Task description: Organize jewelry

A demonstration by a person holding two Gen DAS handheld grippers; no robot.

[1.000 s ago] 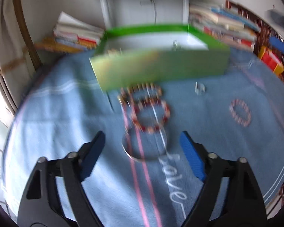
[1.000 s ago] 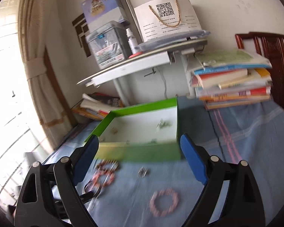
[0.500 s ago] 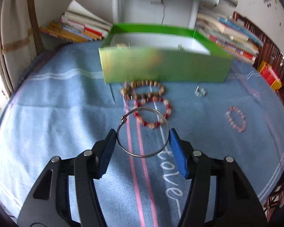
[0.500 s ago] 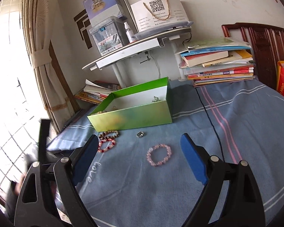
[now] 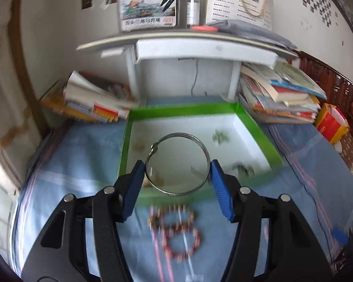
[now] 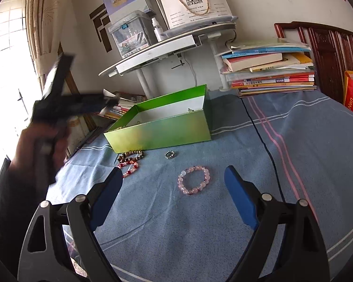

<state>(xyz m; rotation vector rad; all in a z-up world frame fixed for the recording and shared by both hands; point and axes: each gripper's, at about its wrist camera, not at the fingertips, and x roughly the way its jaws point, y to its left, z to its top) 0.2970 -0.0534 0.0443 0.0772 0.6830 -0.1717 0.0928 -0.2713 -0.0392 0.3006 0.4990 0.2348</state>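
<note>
Left claw (image 5: 177, 168) pinches metal bangle (image 5: 178, 164) by its rim, frame centre, over green box (image 5: 256, 127). Right claw (image 6: 173, 192) wide, empty, over pink bracelet (image 6: 194, 180), lower centre. Risk: thin hoop slips from pads, drops short of box. Count: 3 bead bracelets, 1 ring (image 6: 169, 154), 1 bangle; box contents blurred, perhaps 4 pieces.

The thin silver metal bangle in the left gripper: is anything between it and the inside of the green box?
Nothing visible blocks it. The thin silver metal bangle, clamped in the left gripper, hangs above the near wall of the open green cardboard box. The white floor holds only a few small pieces, with bare space between them.
</note>
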